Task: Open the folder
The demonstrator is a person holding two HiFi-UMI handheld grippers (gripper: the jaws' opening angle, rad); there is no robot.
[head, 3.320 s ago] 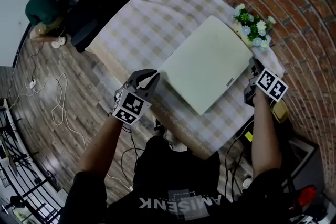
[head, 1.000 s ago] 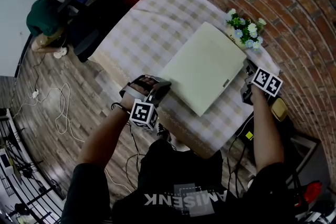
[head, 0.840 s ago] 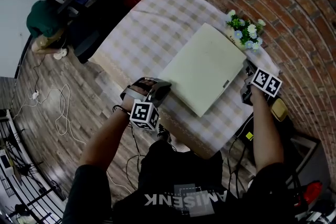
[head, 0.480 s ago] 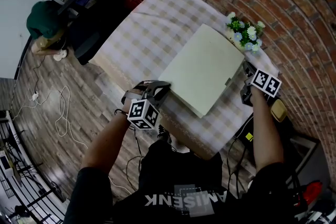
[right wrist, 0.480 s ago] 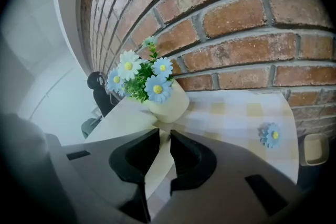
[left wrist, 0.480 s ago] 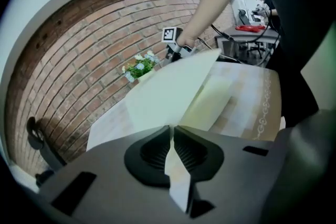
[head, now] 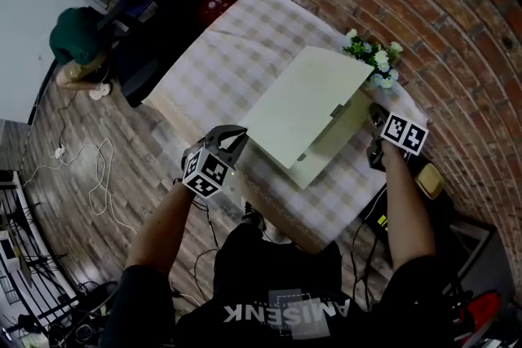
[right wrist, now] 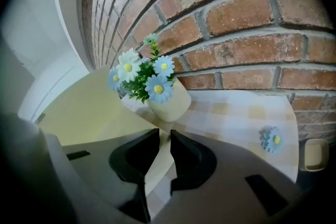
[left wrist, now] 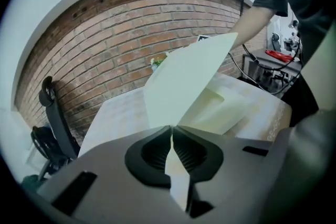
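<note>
In the head view the raised cover of the pale cream card folder (head: 303, 103) hides most of the folder's inside. It also hides the pot (right wrist: 169, 105) under the white-and-blue artificial daisies (head: 369, 59) at the far corner of the checked table (head: 236, 53). A small mark (head: 336, 111) at the cover's edge is too small to read. The right gripper (right wrist: 160, 139) straddles the folder's corner; whether its pads press on it cannot be told. A beige rounded thing (right wrist: 313, 155) at the right gripper view's dark right rim cannot be identified.

checked table (head: 236, 53) — folder (head: 303, 103), potted flowers (head: 372, 63)
</note>
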